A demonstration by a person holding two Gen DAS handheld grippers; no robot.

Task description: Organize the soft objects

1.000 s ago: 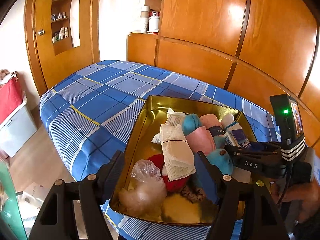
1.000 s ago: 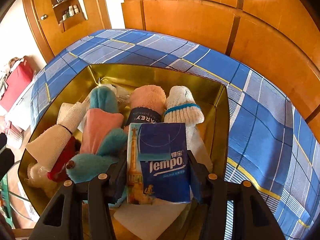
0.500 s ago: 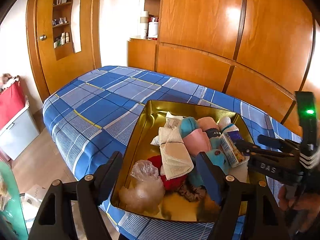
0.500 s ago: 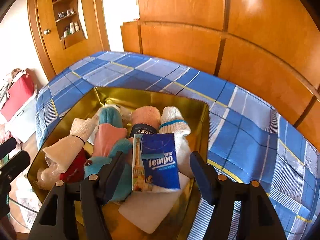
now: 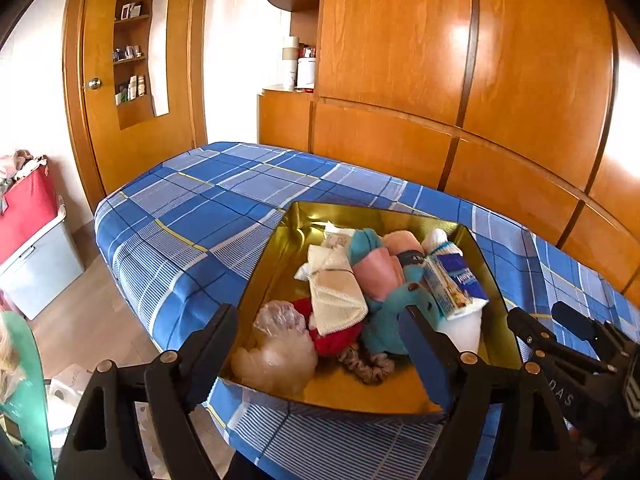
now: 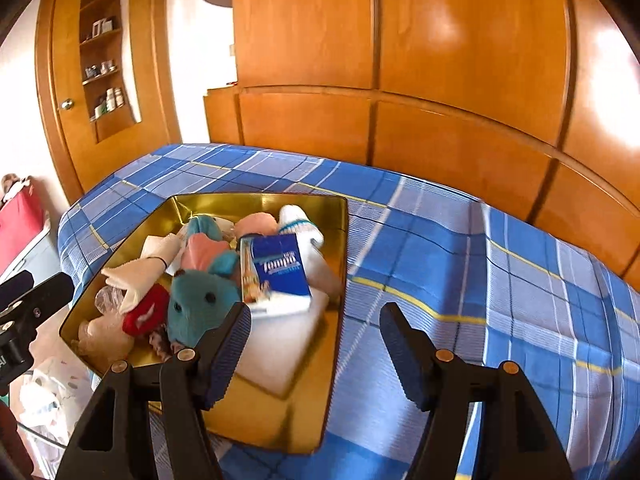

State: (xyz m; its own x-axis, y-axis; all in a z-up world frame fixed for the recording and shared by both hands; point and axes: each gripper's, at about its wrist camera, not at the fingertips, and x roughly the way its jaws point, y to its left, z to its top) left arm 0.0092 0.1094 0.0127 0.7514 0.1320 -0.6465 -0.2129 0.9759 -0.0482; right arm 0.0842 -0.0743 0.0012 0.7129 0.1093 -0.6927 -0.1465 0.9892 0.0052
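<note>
Two claws hang empty: my left claw (image 5: 316, 344) opening over the near-left of the gold tray (image 5: 280, 248) on the bed (image 5: 192, 216), my right claw (image 6: 316, 332) apart, tissue pack (image 6: 280, 268) just far-left of it, nearer.

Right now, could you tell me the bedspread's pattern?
Blue plaid bedspread with white and yellow lines; right wrist view.
</note>
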